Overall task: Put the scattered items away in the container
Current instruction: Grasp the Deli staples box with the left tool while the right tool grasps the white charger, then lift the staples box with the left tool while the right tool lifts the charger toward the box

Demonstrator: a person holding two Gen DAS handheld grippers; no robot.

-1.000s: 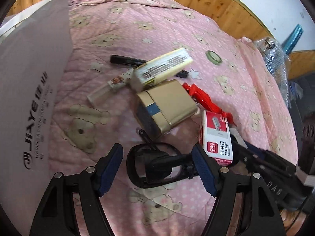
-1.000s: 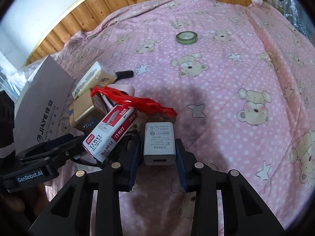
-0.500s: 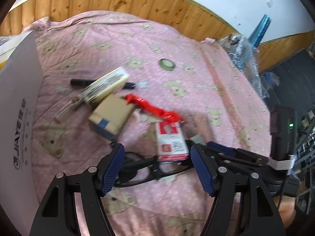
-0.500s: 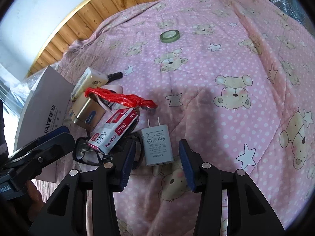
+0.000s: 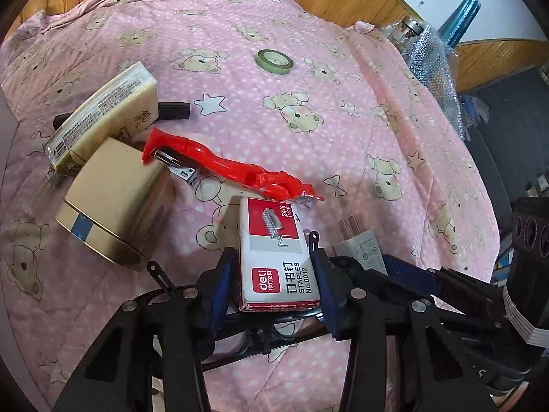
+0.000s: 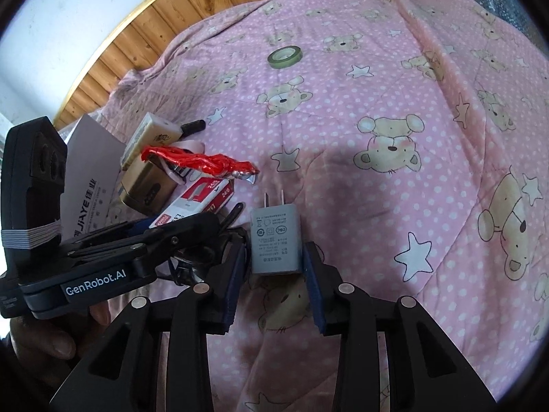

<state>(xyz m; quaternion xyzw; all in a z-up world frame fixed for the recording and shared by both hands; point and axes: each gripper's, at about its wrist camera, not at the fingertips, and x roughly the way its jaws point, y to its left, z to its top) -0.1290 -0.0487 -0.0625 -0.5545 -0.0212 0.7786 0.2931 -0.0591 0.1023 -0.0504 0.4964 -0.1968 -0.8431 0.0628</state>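
A red-and-white staples box (image 5: 278,257) lies on the pink bear-print quilt (image 5: 343,120), and my left gripper (image 5: 274,285) is shut on its sides. Black glasses (image 5: 161,274) lie under that gripper. A grey plug charger (image 6: 276,240) lies flat with its prongs pointing away, and my right gripper (image 6: 274,274) is shut on its near end. The white lettered container (image 6: 89,185) stands at the left. A red-wrapped stapler (image 5: 219,164), a gold box (image 5: 113,206), a cream packet (image 5: 106,116) and a black marker (image 5: 175,110) are piled beside it.
A green tape roll (image 5: 274,60) lies alone farther up the quilt. A bubble-wrapped bottle (image 5: 422,51) stands off the right edge of the bed. Wooden panelling (image 6: 192,20) runs behind. A hand (image 6: 44,340) holds the left gripper handle.
My left gripper shifted right from the glasses and shut on the staples box. My right gripper opened around the charger, then narrowed onto it.
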